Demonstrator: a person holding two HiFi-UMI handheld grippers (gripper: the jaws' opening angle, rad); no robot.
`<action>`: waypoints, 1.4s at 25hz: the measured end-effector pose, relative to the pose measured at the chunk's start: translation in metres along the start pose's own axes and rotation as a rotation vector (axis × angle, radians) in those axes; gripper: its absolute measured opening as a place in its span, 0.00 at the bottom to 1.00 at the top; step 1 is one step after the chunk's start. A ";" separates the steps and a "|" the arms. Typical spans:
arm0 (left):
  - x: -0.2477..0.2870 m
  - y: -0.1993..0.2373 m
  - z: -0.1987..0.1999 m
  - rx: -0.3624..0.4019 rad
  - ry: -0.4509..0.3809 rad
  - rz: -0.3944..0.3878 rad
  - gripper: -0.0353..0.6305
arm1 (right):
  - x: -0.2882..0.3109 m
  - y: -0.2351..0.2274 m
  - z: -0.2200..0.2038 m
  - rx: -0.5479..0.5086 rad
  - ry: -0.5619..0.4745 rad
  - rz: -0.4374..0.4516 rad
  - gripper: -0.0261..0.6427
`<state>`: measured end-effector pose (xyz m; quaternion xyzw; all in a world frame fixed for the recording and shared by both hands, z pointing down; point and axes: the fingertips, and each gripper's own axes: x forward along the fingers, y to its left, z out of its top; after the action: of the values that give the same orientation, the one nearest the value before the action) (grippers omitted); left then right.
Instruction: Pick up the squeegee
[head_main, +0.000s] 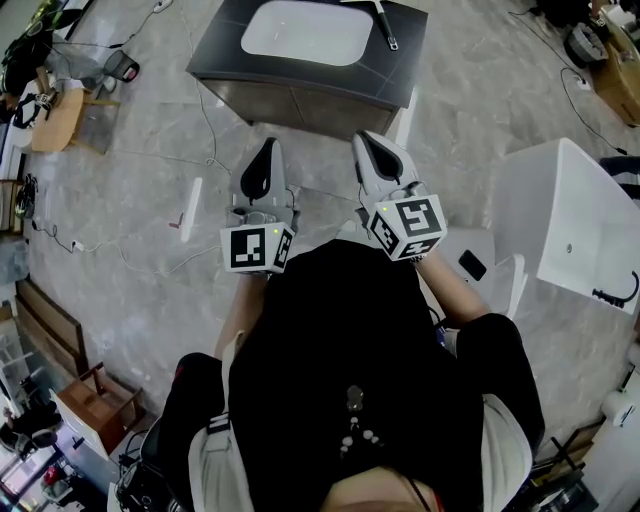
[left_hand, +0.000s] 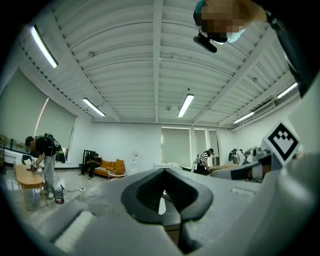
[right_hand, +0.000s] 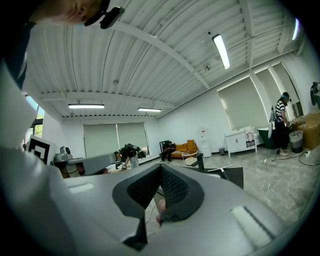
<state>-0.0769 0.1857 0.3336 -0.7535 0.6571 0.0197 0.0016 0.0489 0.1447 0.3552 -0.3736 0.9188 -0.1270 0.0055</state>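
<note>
A dark vanity (head_main: 300, 85) with a white basin (head_main: 305, 32) stands on the floor ahead of me. On its top, right of the basin, lies a slim dark-and-metal tool (head_main: 388, 28) that looks like the squeegee. Both grippers are held level in front of my body, short of the cabinet and side by side. My left gripper (head_main: 268, 148) has its jaws together with nothing between them; in its own view the left gripper (left_hand: 162, 172) points across the room. My right gripper (head_main: 366, 140) is shut and empty too, and the right gripper (right_hand: 160, 167) looks past the vanity (right_hand: 235, 176).
A white cabinet (head_main: 570, 220) stands to my right, with a dark phone-like thing (head_main: 471, 265) on a white stand beside it. Cables cross the grey floor (head_main: 150, 230); a white strip (head_main: 192, 208) lies at left. A wooden table (head_main: 55, 115) stands far left.
</note>
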 end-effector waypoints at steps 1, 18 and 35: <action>0.005 -0.002 -0.001 -0.003 -0.001 0.003 0.06 | 0.002 -0.006 0.001 0.004 0.000 0.001 0.04; 0.062 -0.005 -0.014 -0.013 0.010 0.008 0.06 | 0.020 -0.060 -0.003 0.013 0.040 -0.028 0.04; 0.164 -0.012 -0.023 -0.008 -0.001 -0.124 0.06 | 0.059 -0.133 0.006 0.022 0.050 -0.140 0.04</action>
<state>-0.0422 0.0241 0.3513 -0.7927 0.6092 0.0224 0.0001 0.0980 0.0111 0.3863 -0.4336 0.8888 -0.1465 -0.0223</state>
